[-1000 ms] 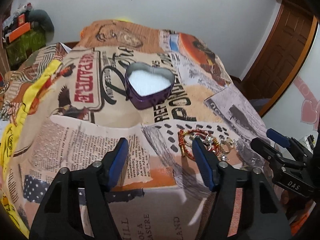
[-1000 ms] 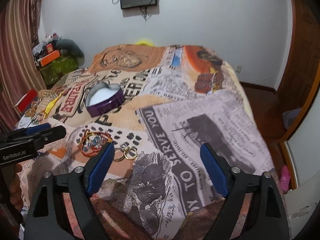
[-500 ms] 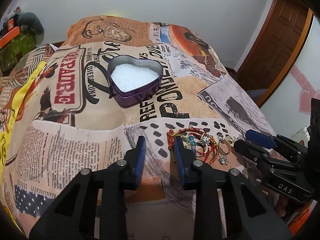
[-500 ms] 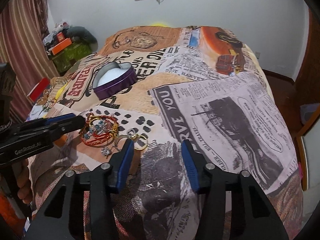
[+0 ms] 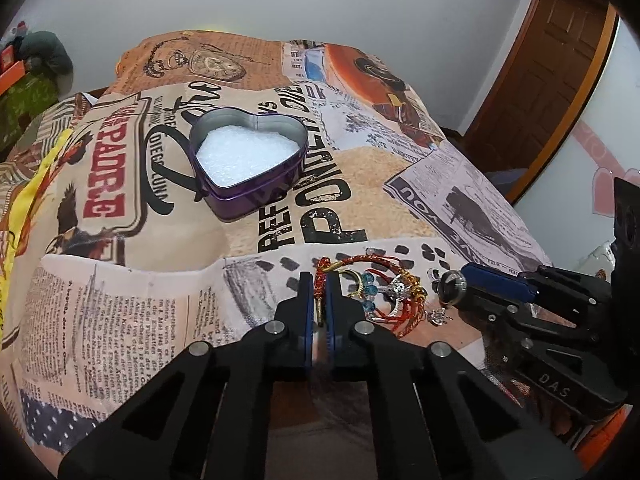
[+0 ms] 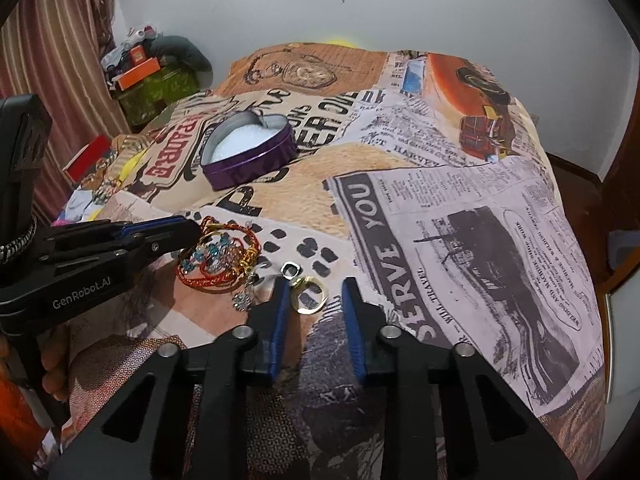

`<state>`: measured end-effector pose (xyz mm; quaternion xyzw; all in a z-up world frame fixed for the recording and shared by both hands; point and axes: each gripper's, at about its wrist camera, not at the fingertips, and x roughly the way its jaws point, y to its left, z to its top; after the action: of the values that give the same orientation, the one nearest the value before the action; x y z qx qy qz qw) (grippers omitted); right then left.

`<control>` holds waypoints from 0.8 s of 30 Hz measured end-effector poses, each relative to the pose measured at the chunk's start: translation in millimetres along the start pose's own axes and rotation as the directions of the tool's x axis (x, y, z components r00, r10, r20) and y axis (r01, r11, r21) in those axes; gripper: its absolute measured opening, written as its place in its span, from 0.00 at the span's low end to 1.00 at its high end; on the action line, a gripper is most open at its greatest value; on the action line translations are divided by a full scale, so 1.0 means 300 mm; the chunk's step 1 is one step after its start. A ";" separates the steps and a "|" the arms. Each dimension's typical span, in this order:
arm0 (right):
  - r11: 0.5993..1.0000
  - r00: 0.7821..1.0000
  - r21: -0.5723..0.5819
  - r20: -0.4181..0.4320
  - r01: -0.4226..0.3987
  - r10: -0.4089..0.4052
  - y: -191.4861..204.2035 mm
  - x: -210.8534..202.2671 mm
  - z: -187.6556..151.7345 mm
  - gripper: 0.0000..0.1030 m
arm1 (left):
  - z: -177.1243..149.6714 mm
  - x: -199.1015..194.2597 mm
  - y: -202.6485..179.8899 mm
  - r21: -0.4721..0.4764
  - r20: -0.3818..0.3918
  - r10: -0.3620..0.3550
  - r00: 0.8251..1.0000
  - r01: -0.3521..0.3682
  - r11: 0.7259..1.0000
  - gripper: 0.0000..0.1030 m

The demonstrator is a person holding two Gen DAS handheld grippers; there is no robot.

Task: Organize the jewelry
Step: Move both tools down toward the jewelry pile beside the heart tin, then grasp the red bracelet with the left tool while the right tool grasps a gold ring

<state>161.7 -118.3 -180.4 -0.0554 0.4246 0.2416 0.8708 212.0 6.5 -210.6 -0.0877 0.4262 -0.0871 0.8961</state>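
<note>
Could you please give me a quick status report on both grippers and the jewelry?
Left gripper shut on red thread bangle. Right gripper open around gold ring. Purple heart-shaped tin open, path unobstructed.

The left gripper [image 6: 188, 234] bore "GenRobot.AI" on its side; the right gripper [image 5: 464, 280] bore "DAS". The printed bedspread [image 6: 460, 240] read "SERVE YOU", "WILL TRAVEL" and "HARVEY" in newspaper panels, with red letters that looked like "PADRE" beside the heart tin [image 5: 248, 168].
</note>
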 end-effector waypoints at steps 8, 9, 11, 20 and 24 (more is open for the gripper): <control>1.000 1.000 0.003 0.011 0.002 -0.002 0.005 -0.011 -0.001 0.15 | 0.001 -0.028 -0.006 -0.001 0.027 0.009 1.000 -0.009 1.000 0.03; 1.000 1.000 0.005 0.013 0.003 -0.003 0.004 -0.013 0.000 0.15 | 0.000 -0.036 -0.007 -0.002 0.033 0.007 0.999 -0.007 1.000 0.03; 1.000 1.000 0.009 0.017 0.005 -0.006 0.001 -0.020 0.002 0.15 | 0.003 -0.055 -0.010 -0.002 0.045 0.006 0.999 -0.005 1.000 0.02; 0.999 0.998 0.026 0.055 0.021 -0.022 0.008 -0.078 0.019 0.15 | 0.032 -0.153 -0.017 0.006 0.111 0.018 0.994 -0.019 1.000 0.00; 0.999 0.996 0.029 0.082 0.024 -0.026 0.018 -0.113 0.033 0.15 | 0.038 -0.198 -0.017 0.004 0.138 0.020 0.990 -0.020 1.000 0.00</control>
<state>148.3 -123.3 -147.6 -0.0387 0.3911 0.2268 0.8911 183.7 16.3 -157.9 -0.0867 0.3639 -0.0730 0.9245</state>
